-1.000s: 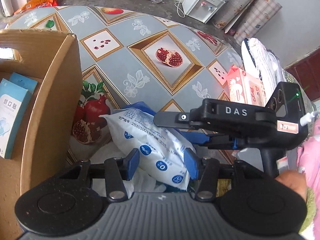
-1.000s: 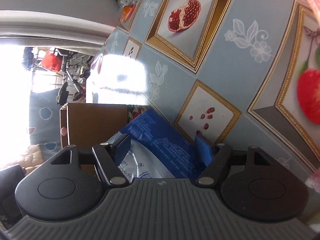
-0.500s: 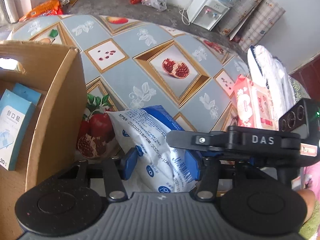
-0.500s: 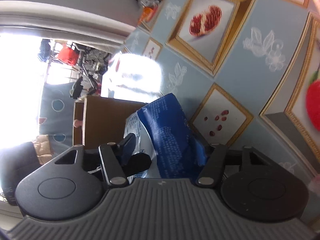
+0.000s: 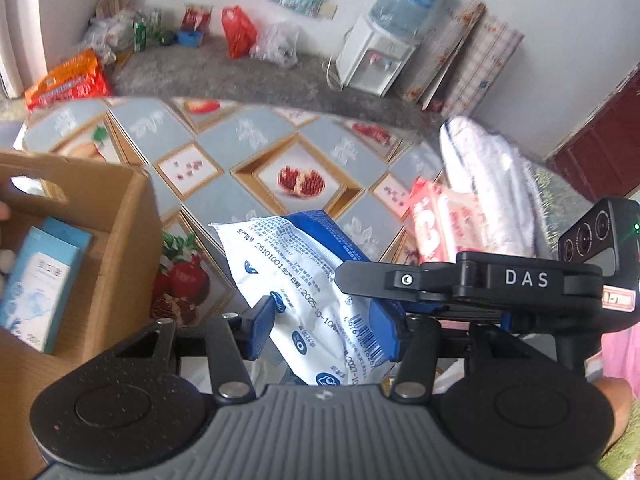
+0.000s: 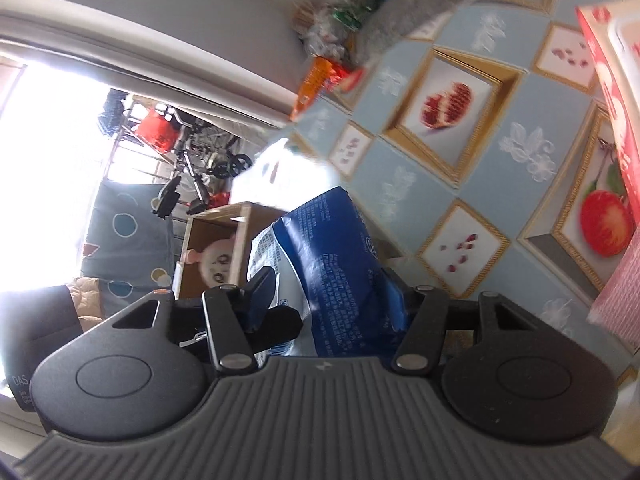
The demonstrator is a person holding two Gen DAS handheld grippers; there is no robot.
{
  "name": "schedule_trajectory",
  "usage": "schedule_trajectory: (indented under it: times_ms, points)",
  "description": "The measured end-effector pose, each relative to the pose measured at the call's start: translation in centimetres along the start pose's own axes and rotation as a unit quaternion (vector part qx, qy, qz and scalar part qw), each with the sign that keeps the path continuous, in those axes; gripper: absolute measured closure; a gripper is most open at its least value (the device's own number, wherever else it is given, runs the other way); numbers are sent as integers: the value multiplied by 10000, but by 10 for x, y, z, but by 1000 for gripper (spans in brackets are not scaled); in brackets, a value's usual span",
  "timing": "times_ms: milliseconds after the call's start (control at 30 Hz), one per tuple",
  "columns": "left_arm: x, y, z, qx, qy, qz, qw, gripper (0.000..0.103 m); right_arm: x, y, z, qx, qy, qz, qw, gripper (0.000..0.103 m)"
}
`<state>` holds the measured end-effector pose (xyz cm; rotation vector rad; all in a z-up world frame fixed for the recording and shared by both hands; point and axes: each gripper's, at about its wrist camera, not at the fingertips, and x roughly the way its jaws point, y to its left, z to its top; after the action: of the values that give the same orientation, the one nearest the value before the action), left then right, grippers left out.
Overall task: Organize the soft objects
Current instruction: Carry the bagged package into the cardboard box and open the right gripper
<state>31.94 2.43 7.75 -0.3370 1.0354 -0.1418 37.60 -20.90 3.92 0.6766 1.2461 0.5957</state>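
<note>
A soft blue and white plastic pack hangs above the patterned tablecloth, held from two sides. My left gripper is shut on its lower white part, blue pads pressing both faces. The right gripper's black body reaches in from the right, level with the left gripper's jaws. In the right wrist view my right gripper is shut on the pack's blue side. An open cardboard box stands left of the pack, with a light blue carton inside.
A pink tissue pack and folded white cloth lie at the table's right. The box also holds a white plush toy. A water dispenser and bags stand on the floor beyond the table.
Both grippers have risen with the pack, lifting it off the tablecloth. The right gripper's jaws have narrowed onto the blue side of the pack.
</note>
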Motion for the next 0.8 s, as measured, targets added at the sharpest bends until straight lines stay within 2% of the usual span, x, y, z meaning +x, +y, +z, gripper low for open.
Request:
schedule_trajectory:
  times_ms: [200, 400, 600, 800]
  points:
    - [-74, 23, -8, 85, -566, 116, 9983, 50, -2, 75, -17, -480, -85, 225, 9986, 47]
    - [-126, 81, -20, -275, -986, 408, 9939, 50, 42, 149, -31, -893, 152, 453, 9949, 47]
    - [-121, 136, -22, -639, -908, 501, 9925, 50, 99, 184, -42, -996, 433, 210, 9939, 47]
    - [-84, 175, -7, -512, -597, -37, 9969, 50, 119, 195, -47, -1444, 145, -381, 9887, 43]
